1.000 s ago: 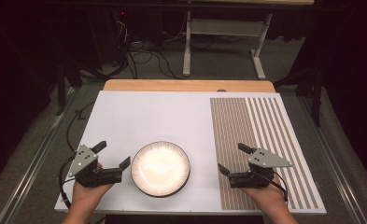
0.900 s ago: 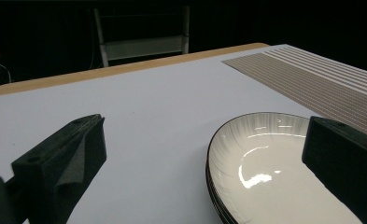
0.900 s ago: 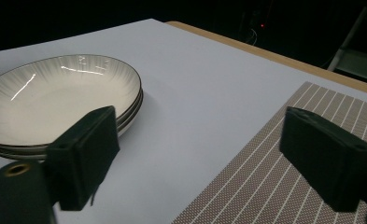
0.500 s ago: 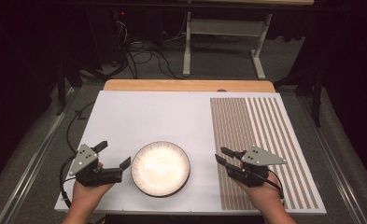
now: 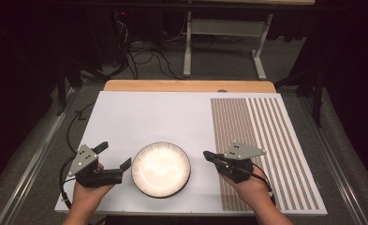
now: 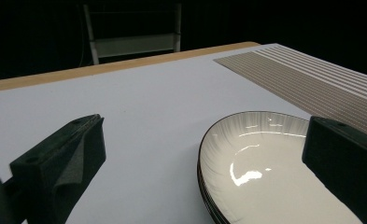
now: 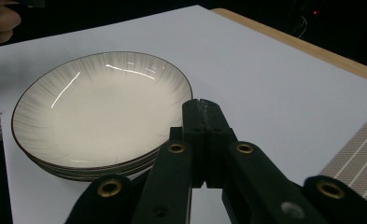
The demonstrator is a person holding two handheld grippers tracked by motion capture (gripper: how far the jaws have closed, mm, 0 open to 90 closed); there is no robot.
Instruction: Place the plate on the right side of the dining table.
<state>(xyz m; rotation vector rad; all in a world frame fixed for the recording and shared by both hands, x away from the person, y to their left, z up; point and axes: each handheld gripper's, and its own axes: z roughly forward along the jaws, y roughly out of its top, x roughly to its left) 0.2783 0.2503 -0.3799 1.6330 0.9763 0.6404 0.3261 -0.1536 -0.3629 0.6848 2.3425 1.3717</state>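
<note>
Plates (image 5: 161,168) sat stacked near the front edge of the white surface (image 5: 163,117), a little left of centre; the rim lines in the right gripper view suggested several of them, with an empty cream one on top.

Left of the stack, the left gripper (image 5: 112,161) rested low on the surface with its jaws wide apart and nothing between them. One jaw tip lay just beside the plates' left rim without pressing it, the other stood off toward the far left. The left hand (image 5: 89,194) came in from the near edge, holding the gripper roughly level and pointed toward the far right.

Right of the stack, the right gripper (image 5: 209,156) had just closed its jaws; in its own view the two black tips met with nothing caught between them. It pointed left at the plates' right rim, close to it but apart. The right hand (image 5: 247,187) reached in from the near right over the striped mat (image 5: 266,150), wrist low and gripper nearly level.

The likely trouble lay in that closed right gripper: pushed on leftward, it would probably shove the stack rather than take it, sliding the plates into the open left jaw or skewing the top plate off those beneath. A glazed, shallow rim would also offer little purchase, so a pinch taken too near the edge could slip and let the plates clatter down.
</note>
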